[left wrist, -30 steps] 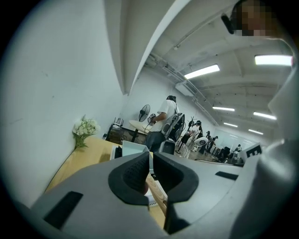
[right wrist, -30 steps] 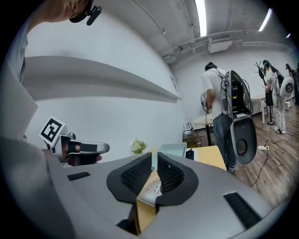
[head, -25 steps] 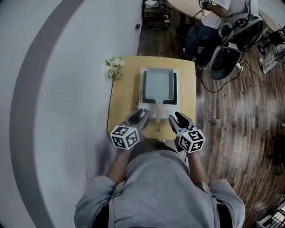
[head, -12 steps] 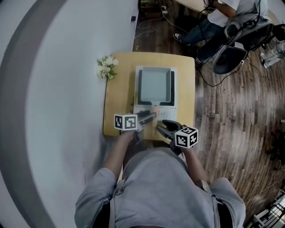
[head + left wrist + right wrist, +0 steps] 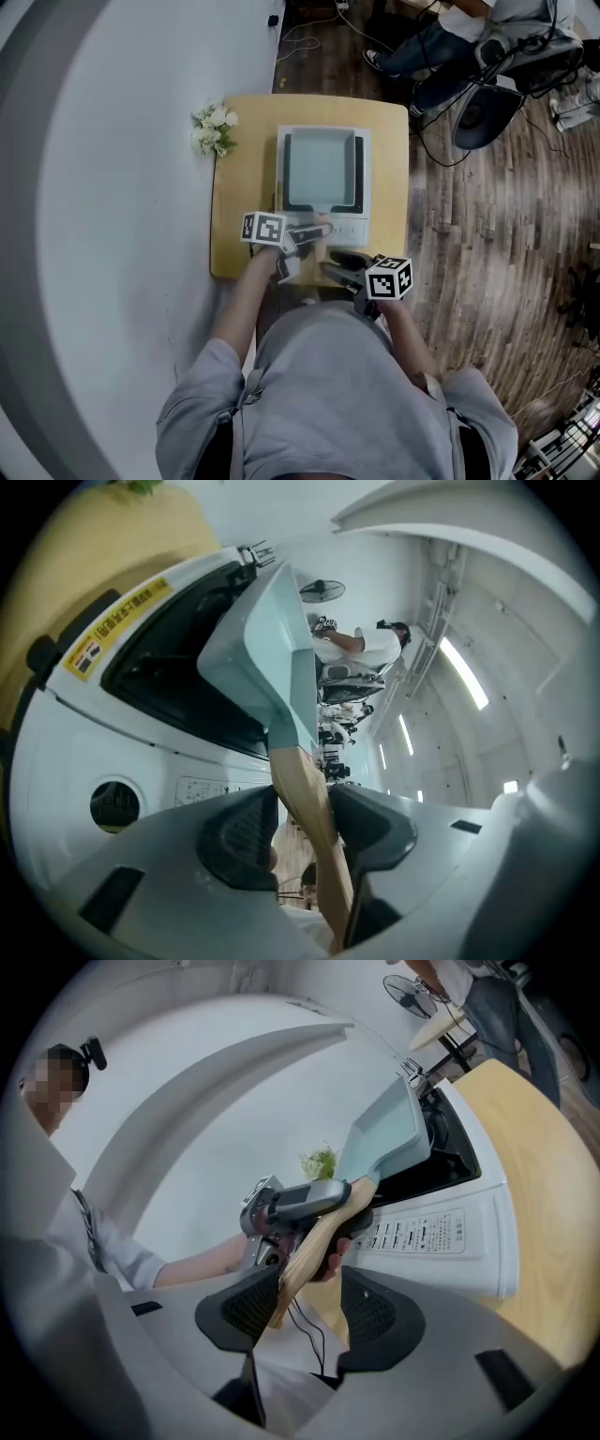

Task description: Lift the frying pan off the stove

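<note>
A pale teal rectangular frying pan [image 5: 320, 168] sits on the white stove [image 5: 352, 228]; its wooden handle [image 5: 322, 223] points toward me. My left gripper [image 5: 314, 228] reaches in from the left, jaws closing, both pads against the handle [image 5: 302, 785]. In the right gripper view, that left gripper [image 5: 323, 1199] clamps the handle just behind the pan [image 5: 389, 1138]. My right gripper [image 5: 330, 265] is lower, at the handle's near end. It [image 5: 300, 1312] is open: the handle tip [image 5: 286, 1297] lies by the left pad, with a gap to the right pad.
The stove stands on a small yellow table [image 5: 244, 187] against a white curved wall. A bunch of white flowers [image 5: 211, 127] lies at the table's far left corner. Back right, on the wooden floor, a seated person [image 5: 441, 37], chairs [image 5: 487, 108] and cables.
Both grippers have moved in from either side of the handle. The left has turned sideways and closed round it; the right has swung under the handle's near end with its jaws spread wider.
</note>
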